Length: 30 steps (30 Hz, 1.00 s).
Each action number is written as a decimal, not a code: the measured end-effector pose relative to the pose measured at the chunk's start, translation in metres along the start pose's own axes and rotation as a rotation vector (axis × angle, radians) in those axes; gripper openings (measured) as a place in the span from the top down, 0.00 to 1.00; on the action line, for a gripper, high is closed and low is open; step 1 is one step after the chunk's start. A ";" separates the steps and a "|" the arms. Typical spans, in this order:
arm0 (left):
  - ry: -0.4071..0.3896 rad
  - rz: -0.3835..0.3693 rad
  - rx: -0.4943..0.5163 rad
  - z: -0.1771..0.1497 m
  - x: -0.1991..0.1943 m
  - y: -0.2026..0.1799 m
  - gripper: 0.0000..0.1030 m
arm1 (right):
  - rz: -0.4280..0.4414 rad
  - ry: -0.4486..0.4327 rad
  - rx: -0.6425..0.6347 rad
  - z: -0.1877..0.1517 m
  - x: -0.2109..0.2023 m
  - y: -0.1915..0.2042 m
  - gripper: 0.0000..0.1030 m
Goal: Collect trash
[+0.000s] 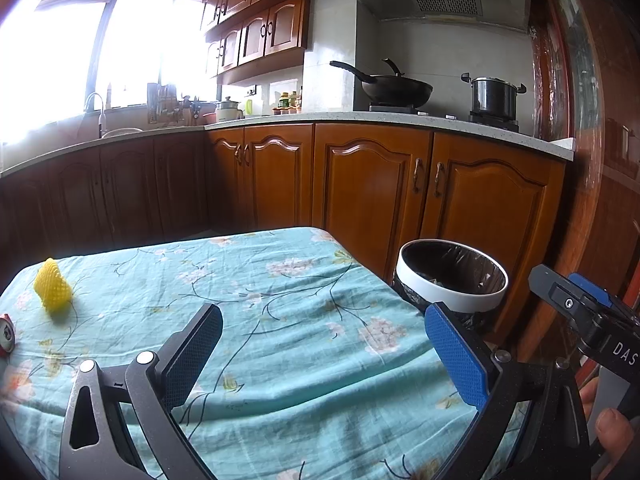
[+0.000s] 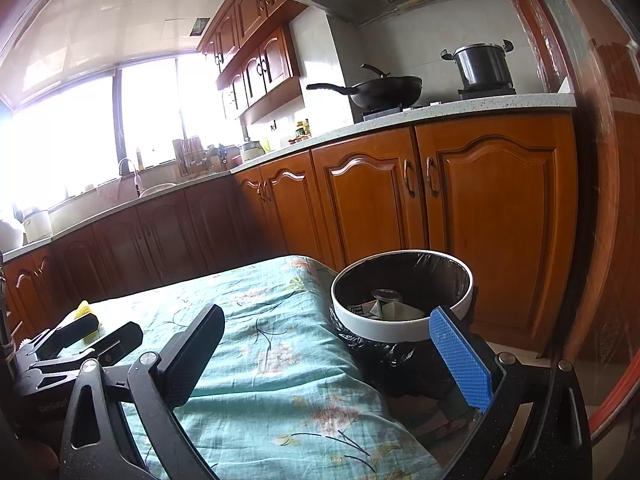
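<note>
Left wrist view is showing the left gripper [image 1: 324, 348] hanging wide open and empty over the floral tablecloth [image 1: 280, 280], with the yellow foam net [image 1: 52, 290] sitting upright well off to its left, near the far corner, and a red can [image 1: 6, 336] just nearer at the edge. Right gripper [image 2: 338, 354] is likewise gaping empty, pointing toward the bin [image 2: 402, 300] beside the table's right end. I'm judging the left hand nearer the remaining trash.
</note>
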<state>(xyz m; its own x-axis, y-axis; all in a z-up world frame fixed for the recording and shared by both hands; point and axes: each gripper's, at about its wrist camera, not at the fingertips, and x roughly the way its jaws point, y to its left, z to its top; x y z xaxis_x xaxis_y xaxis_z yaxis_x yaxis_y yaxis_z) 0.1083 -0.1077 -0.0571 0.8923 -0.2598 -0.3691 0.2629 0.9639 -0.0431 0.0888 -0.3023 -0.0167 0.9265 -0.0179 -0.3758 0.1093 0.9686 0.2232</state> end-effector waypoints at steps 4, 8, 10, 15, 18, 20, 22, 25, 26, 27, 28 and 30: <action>0.002 -0.004 0.002 0.000 0.001 0.003 0.01 | 0.002 -0.001 0.000 0.000 0.000 0.000 0.00; 0.004 -0.006 0.004 0.000 0.002 0.004 0.01 | 0.002 0.000 0.002 0.000 0.000 0.000 0.00; 0.005 -0.008 0.005 0.001 0.002 0.005 0.01 | 0.005 0.000 0.004 0.001 0.000 0.000 0.00; 0.007 -0.010 0.005 0.001 0.003 0.005 0.01 | 0.008 -0.001 0.005 0.002 0.000 0.001 0.00; 0.009 -0.013 0.007 0.001 0.003 0.006 0.01 | 0.010 -0.001 0.004 0.002 0.000 0.002 0.00; 0.009 -0.012 0.007 0.001 0.004 0.006 0.01 | 0.010 -0.001 0.005 0.002 0.000 0.002 0.00; 0.011 -0.015 0.007 0.001 0.005 0.007 0.01 | 0.009 -0.001 0.005 0.002 0.000 0.002 0.00; 0.013 -0.016 0.008 0.001 0.006 0.007 0.01 | 0.009 -0.001 0.005 0.002 0.000 0.002 0.00; 0.013 -0.017 0.008 0.001 0.006 0.007 0.01 | 0.009 -0.001 0.005 0.002 0.000 0.002 0.00; 0.013 -0.017 0.008 0.001 0.006 0.007 0.01 | 0.010 -0.001 0.006 0.003 0.000 0.002 0.00; 0.013 -0.016 0.007 0.001 0.006 0.007 0.01 | 0.010 -0.002 0.006 0.002 0.000 0.002 0.00; 0.013 -0.018 0.007 0.001 0.006 0.007 0.01 | 0.010 -0.002 0.007 0.003 0.000 0.002 0.00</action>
<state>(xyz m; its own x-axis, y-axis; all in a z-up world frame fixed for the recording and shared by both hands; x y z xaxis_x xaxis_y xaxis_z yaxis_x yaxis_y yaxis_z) 0.1157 -0.1025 -0.0589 0.8828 -0.2759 -0.3801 0.2810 0.9587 -0.0433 0.0899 -0.3015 -0.0140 0.9282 -0.0082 -0.3719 0.1021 0.9670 0.2334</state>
